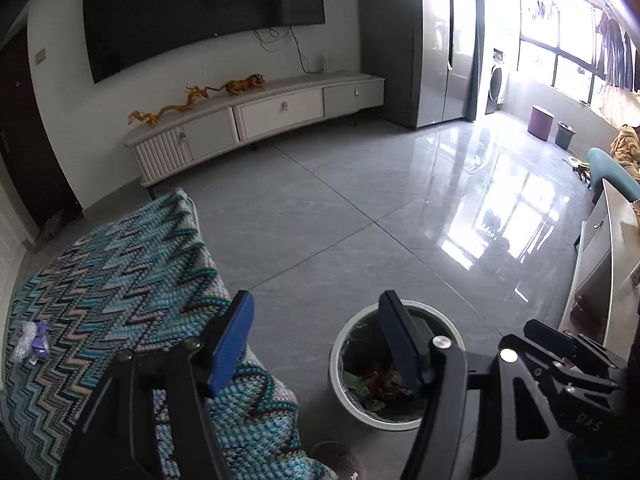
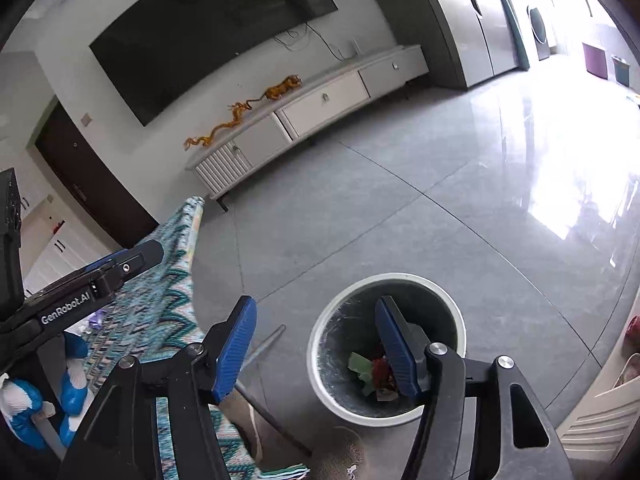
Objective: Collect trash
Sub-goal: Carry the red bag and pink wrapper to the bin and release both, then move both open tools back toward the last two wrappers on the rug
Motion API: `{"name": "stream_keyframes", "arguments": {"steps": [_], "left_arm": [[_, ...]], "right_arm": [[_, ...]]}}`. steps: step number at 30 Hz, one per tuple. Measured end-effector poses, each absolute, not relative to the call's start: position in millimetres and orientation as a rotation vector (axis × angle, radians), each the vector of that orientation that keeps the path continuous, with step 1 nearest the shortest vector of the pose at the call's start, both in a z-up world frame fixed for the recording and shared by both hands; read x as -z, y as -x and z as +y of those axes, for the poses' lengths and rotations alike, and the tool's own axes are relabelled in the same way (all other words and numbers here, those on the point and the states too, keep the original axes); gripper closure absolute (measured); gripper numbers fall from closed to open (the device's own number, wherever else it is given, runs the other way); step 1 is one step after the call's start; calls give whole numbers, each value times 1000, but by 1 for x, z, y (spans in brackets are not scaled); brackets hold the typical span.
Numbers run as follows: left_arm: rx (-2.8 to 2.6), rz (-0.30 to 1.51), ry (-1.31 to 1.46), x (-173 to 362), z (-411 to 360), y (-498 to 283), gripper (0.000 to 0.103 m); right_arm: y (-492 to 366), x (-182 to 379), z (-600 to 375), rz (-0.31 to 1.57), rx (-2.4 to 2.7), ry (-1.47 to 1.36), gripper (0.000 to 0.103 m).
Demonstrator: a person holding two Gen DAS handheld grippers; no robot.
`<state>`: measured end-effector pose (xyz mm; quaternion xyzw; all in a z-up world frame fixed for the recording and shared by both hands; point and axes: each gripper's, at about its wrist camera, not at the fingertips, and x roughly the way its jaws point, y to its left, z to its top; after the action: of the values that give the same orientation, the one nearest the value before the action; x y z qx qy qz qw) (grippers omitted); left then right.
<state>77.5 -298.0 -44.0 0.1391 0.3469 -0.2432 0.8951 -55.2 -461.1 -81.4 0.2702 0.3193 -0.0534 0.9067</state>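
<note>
Through my left wrist view, my left gripper (image 1: 316,344) has its jaws standing wide with nothing between them, above the floor (image 1: 360,208) beside the white trash bin (image 1: 340,344). The bin sits on the floor under my right-hand finger, holding green and reddish scraps (image 1: 374,386). To my left lies a zigzag knitted cover (image 1: 120,280), with a crumpled clear-and-purple wrapper (image 1: 32,340) resting on it, well apart from the jaws. Through my right wrist view, my right gripper (image 2: 316,344) also has its jaws wide and empty; the bin (image 2: 320,344) lies below its right finger, scraps (image 2: 372,372) inside. My left gripper (image 2: 100,276) shows at the left edge, above the cover (image 2: 176,292).
</note>
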Motion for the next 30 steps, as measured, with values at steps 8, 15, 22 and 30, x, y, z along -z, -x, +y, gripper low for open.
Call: {"name": "stream_keyframes", "arguments": {"steps": [8,15,22,30], "left_arm": [[409,599,-280,5,-255,-49,36],[353,508,-272,-24,-220,-24,36],[301,466,-244,-42,-178,-5,36],[222,399,-200,-64,-120,15,36]], "right_arm": [[82,36,-431,560,53,-507,35],[96,2,-400,492,-21,-469,33],[100,-23,-364,458,-86,-414,32],[103,-53,-315,419,-175,-329,32]]}}
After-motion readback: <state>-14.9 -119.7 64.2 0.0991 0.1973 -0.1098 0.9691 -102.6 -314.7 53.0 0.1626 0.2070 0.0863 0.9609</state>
